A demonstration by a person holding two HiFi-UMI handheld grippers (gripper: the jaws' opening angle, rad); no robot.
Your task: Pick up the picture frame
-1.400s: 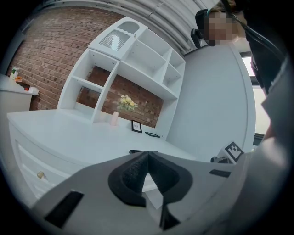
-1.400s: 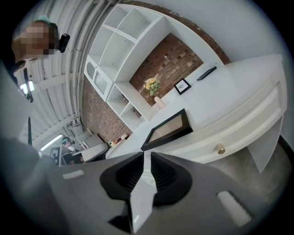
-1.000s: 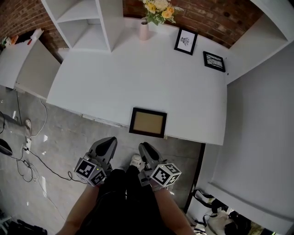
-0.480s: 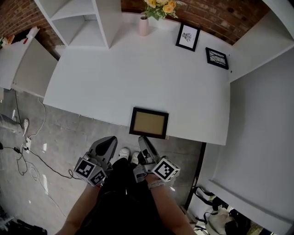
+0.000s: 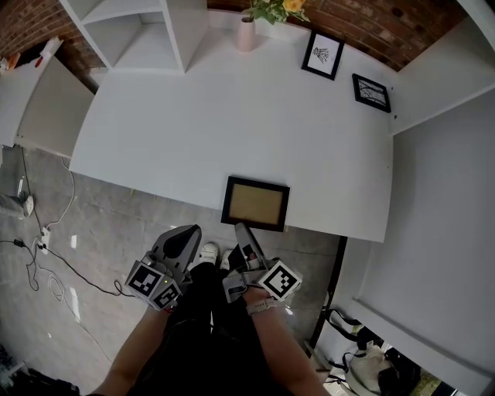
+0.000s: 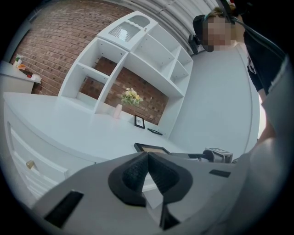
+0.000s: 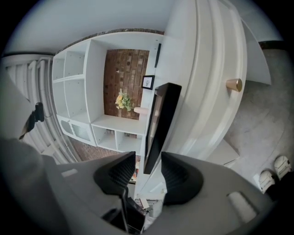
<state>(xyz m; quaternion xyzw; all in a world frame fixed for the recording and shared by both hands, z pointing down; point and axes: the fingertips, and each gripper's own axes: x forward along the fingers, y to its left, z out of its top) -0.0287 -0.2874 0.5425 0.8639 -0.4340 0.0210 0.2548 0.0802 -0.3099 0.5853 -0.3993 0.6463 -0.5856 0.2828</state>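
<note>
Fingers (image 7: 117, 173) of the right gripper (image 7: 148, 159) are seen apart and opening. The near edge of the black rectangular picture frame with a tan insert (image 7: 158, 121) is lined up in the gap between them. Neither pad is pressed on it, so nothing is gripped.

The right gripper view is rolled, so the white table (image 7: 202, 69) appears upright. A round brass knob (image 7: 234, 85) is seen on its drawer front.

From the head view, the frame (image 5: 255, 203) is found flat at the front edge of the table (image 5: 193, 131), near the middle. The right gripper (image 5: 241, 232) is held just below the frame's near edge, close to its left corner. Contact cannot be confirmed from there.

The left gripper (image 5: 182, 238) is held beside it over the grey floor (image 5: 100, 232), apart from the frame. In its own view the left gripper's fingers (image 6: 131, 175) are closed tip to tip, with nothing between them. The frame (image 6: 151, 148) is seen ahead on the tabletop.

Further back on the table, a pink vase with yellow flowers (image 5: 246, 32) is noted. Two small black-framed pictures (image 5: 323, 54) (image 5: 371, 91) are set near the brick wall (image 5: 363, 23), well apart from the task frame. A white open shelf unit (image 5: 139, 31) is placed at the back left corner. Black cables (image 5: 46, 255) are seen on the floor at the left.
</note>
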